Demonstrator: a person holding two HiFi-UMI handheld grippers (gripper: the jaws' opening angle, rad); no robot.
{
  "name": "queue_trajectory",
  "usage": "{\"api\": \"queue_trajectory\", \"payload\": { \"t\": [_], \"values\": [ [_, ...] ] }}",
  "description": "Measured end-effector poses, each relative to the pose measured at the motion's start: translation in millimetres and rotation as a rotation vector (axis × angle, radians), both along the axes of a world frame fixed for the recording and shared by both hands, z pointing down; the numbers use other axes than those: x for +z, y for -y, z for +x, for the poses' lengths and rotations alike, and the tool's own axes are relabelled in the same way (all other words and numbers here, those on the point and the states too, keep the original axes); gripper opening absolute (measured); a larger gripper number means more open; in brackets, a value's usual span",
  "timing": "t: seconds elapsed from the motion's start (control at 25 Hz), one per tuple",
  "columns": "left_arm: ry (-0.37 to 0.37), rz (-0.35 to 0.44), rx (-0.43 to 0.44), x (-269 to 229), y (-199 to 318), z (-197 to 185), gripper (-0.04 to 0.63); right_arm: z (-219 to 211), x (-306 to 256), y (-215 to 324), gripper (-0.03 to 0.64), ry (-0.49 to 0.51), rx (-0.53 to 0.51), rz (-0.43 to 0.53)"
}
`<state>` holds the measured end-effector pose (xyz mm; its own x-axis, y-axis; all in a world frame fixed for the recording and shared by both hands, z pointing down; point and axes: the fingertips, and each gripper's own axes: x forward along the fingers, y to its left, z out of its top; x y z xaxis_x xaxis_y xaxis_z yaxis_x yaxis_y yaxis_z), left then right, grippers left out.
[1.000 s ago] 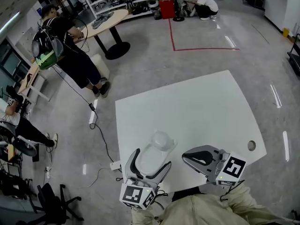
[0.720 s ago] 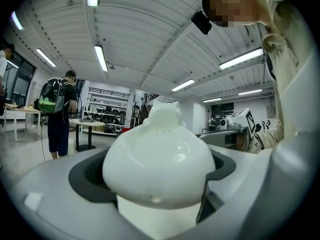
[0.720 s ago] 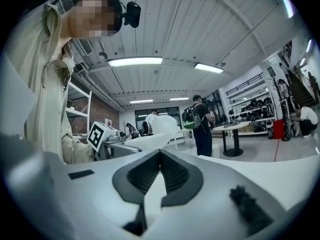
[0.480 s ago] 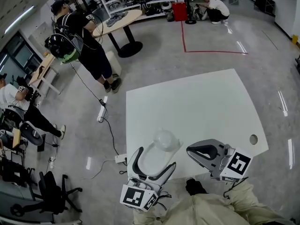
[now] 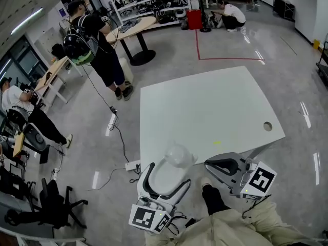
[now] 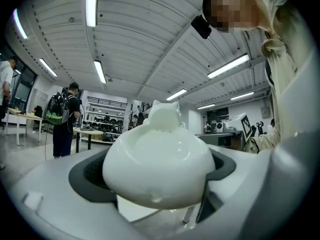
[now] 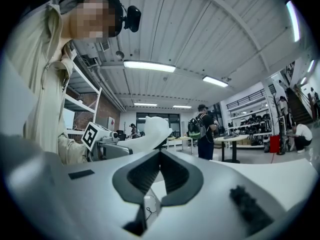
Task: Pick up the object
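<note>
Right gripper [image 7: 160, 156] with dark-padded jaws pressed together, nothing between them, white cat-eared figure [image 7: 154, 130] just beyond, white table [image 7: 280, 170] at right, backpack-wearing person [image 7: 204, 134] standing farther off, ceiling strip light [image 7: 149, 66] overhead

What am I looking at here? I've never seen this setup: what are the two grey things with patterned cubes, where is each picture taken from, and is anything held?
There is no robot. A person holds a two-jaw gripper in each hand, and the patterned cubes are part of the grippers. The wide picture comes from a camera on the person's head, looking down at a white table. The other two come from cameras riding on the grippers, each looking along its own jaws. The left gripper has its jaws closed on a glossy white object with a small eared knob, at the table's near edge. I cannot tell whether it is lifted off the table. The right gripper is shut and holds nothing.
</note>
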<state>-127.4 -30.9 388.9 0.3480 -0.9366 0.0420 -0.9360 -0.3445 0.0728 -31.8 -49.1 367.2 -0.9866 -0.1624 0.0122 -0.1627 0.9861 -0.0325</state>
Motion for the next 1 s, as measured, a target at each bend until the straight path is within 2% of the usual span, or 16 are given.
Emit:
{"api": "queue_trajectory", "payload": {
  "t": [0.16,0.28,0.44,0.72,1.0],
  "values": [
    [-0.009,0.033,0.014,-7.0,-49.7,17.7,0.522,18.8,-1.0,-52.5,0.003,0.0,0.017,0.01],
    [-0.008,0.026,0.03,-6.1,-82.9,30.2,0.522,27.7,-0.5,-88.9,0.003,-0.017,0.013,0.016],
    [-0.007,0.039,0.02,-10.7,-111.9,40.7,0.522,38.9,-8.7,-117.5,0.003,-0.02,0.001,0.048],
    [-0.012,0.055,-0.007,-31.8,-128.5,54.8,0.522,53.9,-25.6,-136.5,0.003,-0.024,-0.027,0.079],
    [-0.007,0.052,0.009,-35.7,-142.1,80.2,0.522,73.5,-30.6,-152.8,0.003,-0.015,-0.021,0.085]
  ]
}}
